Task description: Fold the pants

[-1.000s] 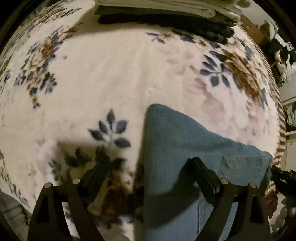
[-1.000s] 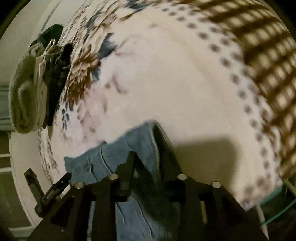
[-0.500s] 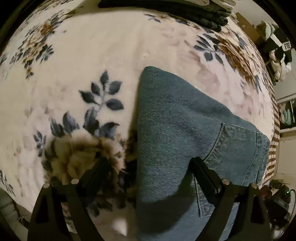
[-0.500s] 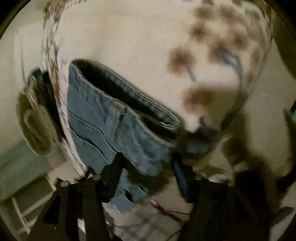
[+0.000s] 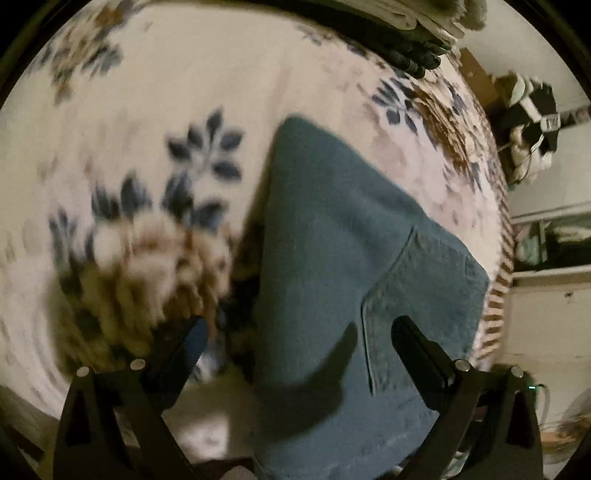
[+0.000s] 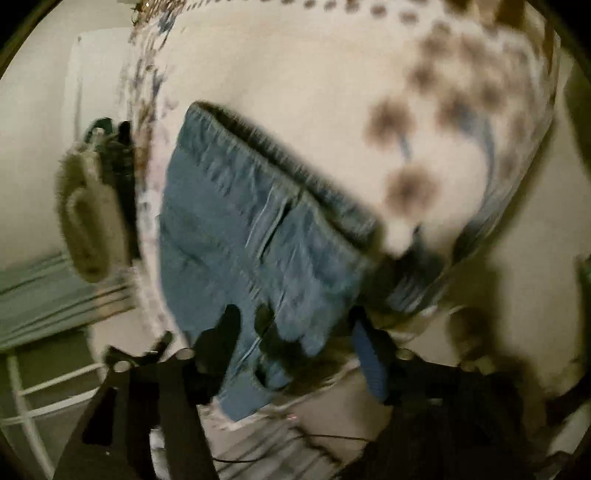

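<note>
Blue denim pants (image 5: 343, 258) lie folded on a cream floral blanket (image 5: 155, 110), back pocket up. My left gripper (image 5: 299, 343) is open and empty, held just above the near part of the pants. In the right wrist view the pants (image 6: 240, 221) show their waistband end hanging over the bed's edge. My right gripper (image 6: 295, 332) is open above that end, its fingers apart on either side of the denim. Both views are blurred by motion.
A stack of folded dark and light clothes (image 5: 406, 33) lies at the far edge of the bed. Shelves and clutter (image 5: 535, 122) stand to the right. A rolled beige towel (image 6: 88, 214) and a white wire rack (image 6: 40, 387) are beside the bed.
My right gripper has opened and pulled back from the waistband, swinging out past the bed's edge. My left gripper stayed open and drew back, showing more of the folded pants.
</note>
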Action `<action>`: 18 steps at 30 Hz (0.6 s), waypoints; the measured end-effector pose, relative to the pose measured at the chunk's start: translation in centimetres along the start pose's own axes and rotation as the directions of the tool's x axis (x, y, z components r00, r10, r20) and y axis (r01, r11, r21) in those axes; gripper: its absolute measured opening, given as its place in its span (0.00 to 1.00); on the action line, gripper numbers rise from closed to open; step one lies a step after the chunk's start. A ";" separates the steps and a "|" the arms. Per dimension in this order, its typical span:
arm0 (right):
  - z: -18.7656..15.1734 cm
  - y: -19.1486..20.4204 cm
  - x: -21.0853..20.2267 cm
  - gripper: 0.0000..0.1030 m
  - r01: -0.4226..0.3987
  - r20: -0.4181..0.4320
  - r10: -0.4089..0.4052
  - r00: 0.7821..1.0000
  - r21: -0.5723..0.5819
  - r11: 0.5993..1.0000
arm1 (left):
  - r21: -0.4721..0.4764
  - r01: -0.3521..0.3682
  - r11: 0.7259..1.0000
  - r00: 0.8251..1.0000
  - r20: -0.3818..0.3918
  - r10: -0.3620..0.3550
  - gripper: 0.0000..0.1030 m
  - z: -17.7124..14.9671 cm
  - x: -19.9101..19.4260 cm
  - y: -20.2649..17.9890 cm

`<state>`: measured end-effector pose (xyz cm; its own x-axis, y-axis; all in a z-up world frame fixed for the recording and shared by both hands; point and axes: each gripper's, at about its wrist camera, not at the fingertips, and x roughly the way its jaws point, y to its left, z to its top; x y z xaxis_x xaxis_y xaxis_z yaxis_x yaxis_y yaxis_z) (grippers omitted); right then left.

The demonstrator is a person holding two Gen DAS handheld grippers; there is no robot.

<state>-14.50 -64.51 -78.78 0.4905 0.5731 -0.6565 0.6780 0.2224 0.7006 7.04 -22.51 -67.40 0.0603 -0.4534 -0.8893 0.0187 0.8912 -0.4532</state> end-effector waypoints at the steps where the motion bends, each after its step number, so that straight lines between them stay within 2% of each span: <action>1: -0.1 -0.1 0.5 0.64 -0.018 -0.006 0.018 1.000 0.003 1.000 | -0.018 0.007 1.000 1.000 -0.009 -0.007 0.99 -0.5 0.4 0.4; 4: -0.3 -0.5 2.8 0.65 -0.051 0.001 0.051 0.999 0.006 0.999 | -0.073 0.049 0.996 0.998 -0.038 -0.052 0.99 -1.8 2.0 1.0; 5: -0.4 -0.6 3.4 0.70 -0.058 0.008 0.058 0.998 0.005 0.998 | -0.078 0.056 0.995 0.998 -0.036 -0.059 0.99 -2.1 2.6 1.6; 7: -0.4 -0.3 4.3 0.76 -0.131 0.045 0.130 0.990 0.008 0.991 | -0.063 0.066 0.996 0.998 -0.016 -0.067 0.99 -2.9 1.5 1.2; 9: -0.5 0.3 4.6 0.76 -0.154 0.066 0.153 0.986 0.007 0.988 | -0.054 0.081 0.995 0.997 -0.009 -0.082 0.99 -3.0 1.3 1.2; 14: -0.3 1.2 5.1 0.76 -0.190 0.092 0.190 0.977 -0.010 0.982 | -0.059 0.100 0.993 0.995 -0.001 -0.100 0.99 -1.8 2.6 0.3; 18: 0.5 2.8 7.0 0.76 -0.172 0.085 0.175 0.981 -0.045 0.984 | -0.036 0.094 0.995 0.996 0.013 -0.093 0.99 -1.1 4.0 -1.0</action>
<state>-8.97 -60.26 -81.54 0.6462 0.5342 -0.5450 0.5584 0.1558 0.8148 6.17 -25.22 -70.60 0.0715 -0.5345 -0.8422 -0.0119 0.8438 -0.5365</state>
